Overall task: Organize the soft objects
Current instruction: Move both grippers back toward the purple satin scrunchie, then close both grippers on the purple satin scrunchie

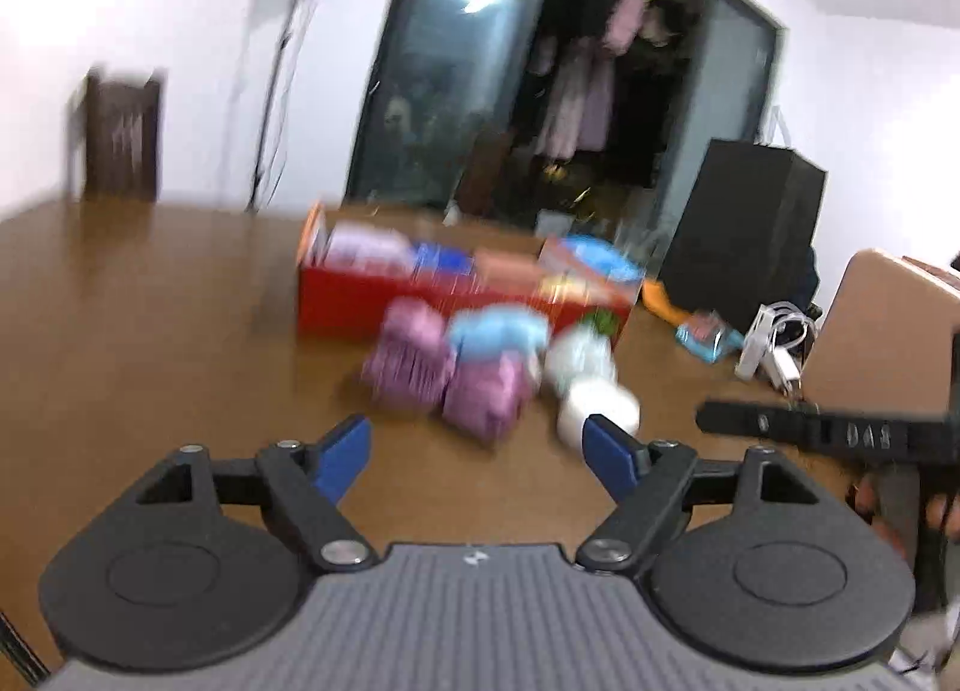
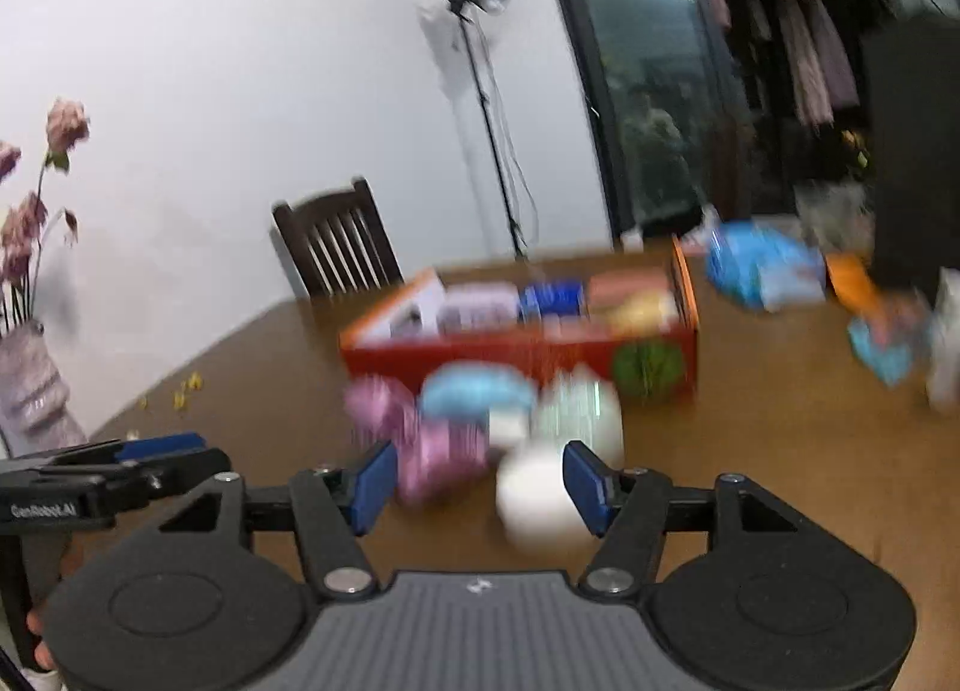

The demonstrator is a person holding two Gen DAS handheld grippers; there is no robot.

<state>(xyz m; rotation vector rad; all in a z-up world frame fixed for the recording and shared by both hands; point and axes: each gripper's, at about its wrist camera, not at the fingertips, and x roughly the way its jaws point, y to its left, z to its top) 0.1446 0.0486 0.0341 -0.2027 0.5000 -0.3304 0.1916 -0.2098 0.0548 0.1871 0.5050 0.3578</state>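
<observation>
The left gripper (image 1: 477,451) hangs spread and empty above the tabletop (image 1: 150,331), its blue pads (image 1: 345,451) framing bare wood. At its 12 o'clock lies the cluster of soft things: two purple bundles (image 1: 414,361), a blue bundle (image 1: 498,331) on top, and a white roll (image 1: 600,412) just beyond the right pad. Nothing touches the pads.

The right gripper (image 2: 480,481) is likewise spread and empty. From its view the roll (image 2: 540,502) sits low at 1 o'clock, near the right pad (image 2: 585,484), with the purple bundles (image 2: 432,451) at 11 o'clock. Both views are smeared by motion, so the exact gaps are hard to judge.

Past the cluster, at 12 o'clock, stands the red box (image 2: 516,352), already holding several packs in a row, probably the sorting place. The wide jaws suit an approach to bulky, yielding things; the roll looks the nearest candidate for the right side. A green ball (image 2: 648,370) rests against the box front.
</observation>
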